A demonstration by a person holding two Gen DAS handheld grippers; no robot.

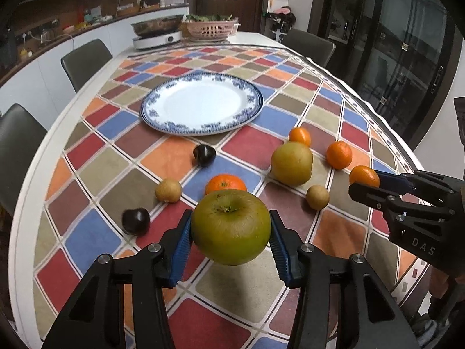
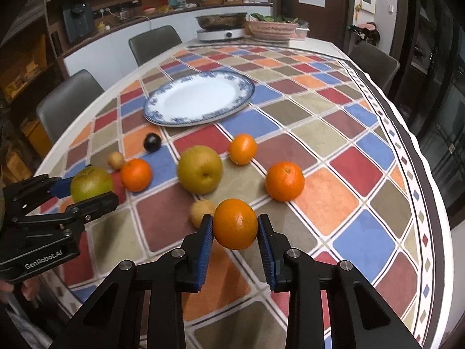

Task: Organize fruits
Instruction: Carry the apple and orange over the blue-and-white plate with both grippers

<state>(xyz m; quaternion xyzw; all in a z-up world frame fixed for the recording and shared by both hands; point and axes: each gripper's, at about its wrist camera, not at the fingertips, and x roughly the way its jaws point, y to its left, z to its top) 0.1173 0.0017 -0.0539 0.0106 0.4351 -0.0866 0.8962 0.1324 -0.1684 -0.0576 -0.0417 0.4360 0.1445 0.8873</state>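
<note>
Now, left gripper (image 1: 231,232): blue pads clamped on either side of a green apple (image 1: 231,226), which sits between the fingertips, stem dimple facing up, lifted clear of the cloth.
Right gripper (image 2: 235,228): pads pressed against both flanks of a held orange (image 2: 235,224), also raised above the table.
Same grips from the other side: in the right wrist view the left gripper enters from the left edge with the apple between its tips; in the left wrist view the right gripper enters from the right edge with the orange at its tips.
Fruit near the tongs: a small brown fruit (image 2: 200,212) lies just behind the held orange; a yellow-green pear (image 2: 200,168) sits mid-table, with three loose oranges (image 2: 284,181) (image 2: 243,149) (image 2: 136,174) around it.
Further out: two dark plums (image 1: 205,154) (image 1: 135,221) and a second small brown fruit (image 1: 168,190) on the checked tablecloth (image 1: 334,232).
Plate (image 1: 252,96): blue-rimmed, white, beyond all the fruit, well apart from both grippers.
Hidden or unclear: the nearer plum is out of sight in the right wrist view; the orange behind the apple is half covered in the left wrist view; the far counter is too blurred to read.
</note>
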